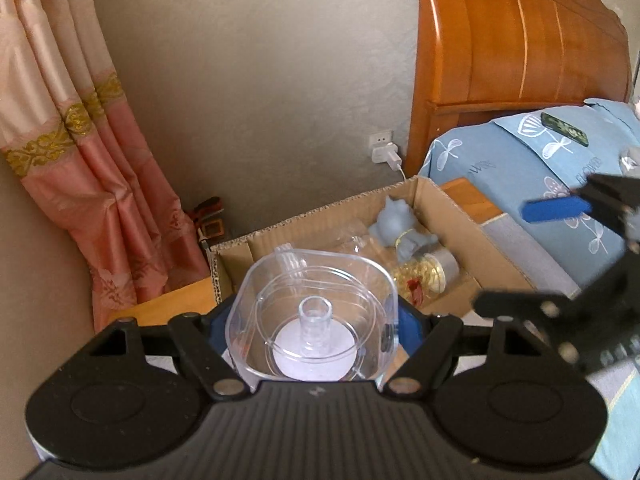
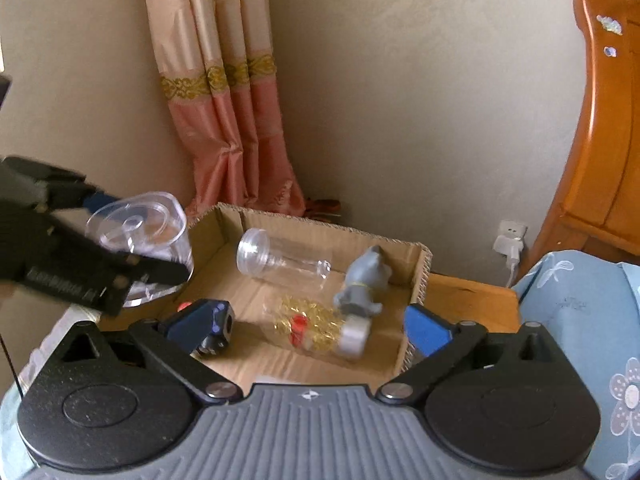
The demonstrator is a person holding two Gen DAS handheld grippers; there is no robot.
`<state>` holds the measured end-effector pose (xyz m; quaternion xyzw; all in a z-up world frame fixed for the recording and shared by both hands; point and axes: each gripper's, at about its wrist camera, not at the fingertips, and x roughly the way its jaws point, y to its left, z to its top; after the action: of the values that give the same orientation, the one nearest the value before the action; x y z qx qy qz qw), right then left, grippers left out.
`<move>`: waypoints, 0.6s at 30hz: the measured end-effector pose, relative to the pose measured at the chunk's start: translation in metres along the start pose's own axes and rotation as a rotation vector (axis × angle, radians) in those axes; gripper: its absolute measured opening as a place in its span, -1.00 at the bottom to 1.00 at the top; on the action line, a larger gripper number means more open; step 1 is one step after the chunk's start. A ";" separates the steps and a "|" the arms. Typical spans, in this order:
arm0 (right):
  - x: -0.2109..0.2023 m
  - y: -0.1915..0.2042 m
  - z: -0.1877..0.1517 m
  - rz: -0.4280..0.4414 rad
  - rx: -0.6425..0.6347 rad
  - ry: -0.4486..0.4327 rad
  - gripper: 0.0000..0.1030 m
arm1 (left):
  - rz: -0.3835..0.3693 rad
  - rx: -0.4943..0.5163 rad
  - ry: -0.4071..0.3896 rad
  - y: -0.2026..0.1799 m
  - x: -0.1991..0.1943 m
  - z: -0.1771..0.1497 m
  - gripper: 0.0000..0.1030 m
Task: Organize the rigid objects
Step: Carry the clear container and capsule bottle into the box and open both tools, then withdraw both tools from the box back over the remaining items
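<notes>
My left gripper (image 1: 314, 320) is shut on a clear plastic container (image 1: 316, 316) with a hollow post in its middle, its blue pads pressing on both sides. The container hangs at the near left corner of an open cardboard box (image 1: 436, 216). In the right wrist view the same container (image 2: 140, 232) and left gripper (image 2: 138, 236) show at the left. My right gripper (image 2: 316, 326) stands wide open above the box (image 2: 420, 276), touching nothing. Inside lie a clear bottle (image 2: 280, 260), a grey figurine (image 2: 364, 284), a jar of gold bits (image 2: 316, 328) and a small black block (image 2: 218, 326).
The box rests on a wooden bedside surface (image 2: 472, 300) against the wall. A bed with blue flowered bedding (image 1: 552, 160) and a wooden headboard (image 1: 500, 40) stands to the right. A pink curtain (image 1: 80, 140) hangs at the left. A charger (image 1: 384, 154) is plugged into the wall.
</notes>
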<state>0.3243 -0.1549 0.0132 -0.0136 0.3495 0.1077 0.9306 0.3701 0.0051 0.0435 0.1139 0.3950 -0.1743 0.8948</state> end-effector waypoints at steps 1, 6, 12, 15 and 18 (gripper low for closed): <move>-0.003 0.000 -0.003 -0.004 -0.004 0.007 1.00 | -0.002 -0.001 0.002 0.000 0.002 0.001 0.50; -0.021 0.005 -0.015 0.000 -0.025 0.010 1.00 | 0.027 -0.020 0.000 0.001 0.014 0.007 0.50; -0.043 0.015 -0.022 0.005 -0.058 -0.008 1.00 | 0.032 -0.088 -0.019 0.009 0.017 0.009 0.80; -0.054 0.021 -0.024 0.006 -0.076 -0.020 1.00 | 0.014 -0.103 -0.021 0.009 0.011 0.007 0.81; -0.063 0.027 -0.027 0.009 -0.090 -0.030 1.00 | 0.016 -0.099 -0.025 0.004 0.001 0.002 0.85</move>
<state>0.2546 -0.1431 0.0351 -0.0522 0.3304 0.1279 0.9337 0.3738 0.0080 0.0450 0.0705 0.3912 -0.1489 0.9054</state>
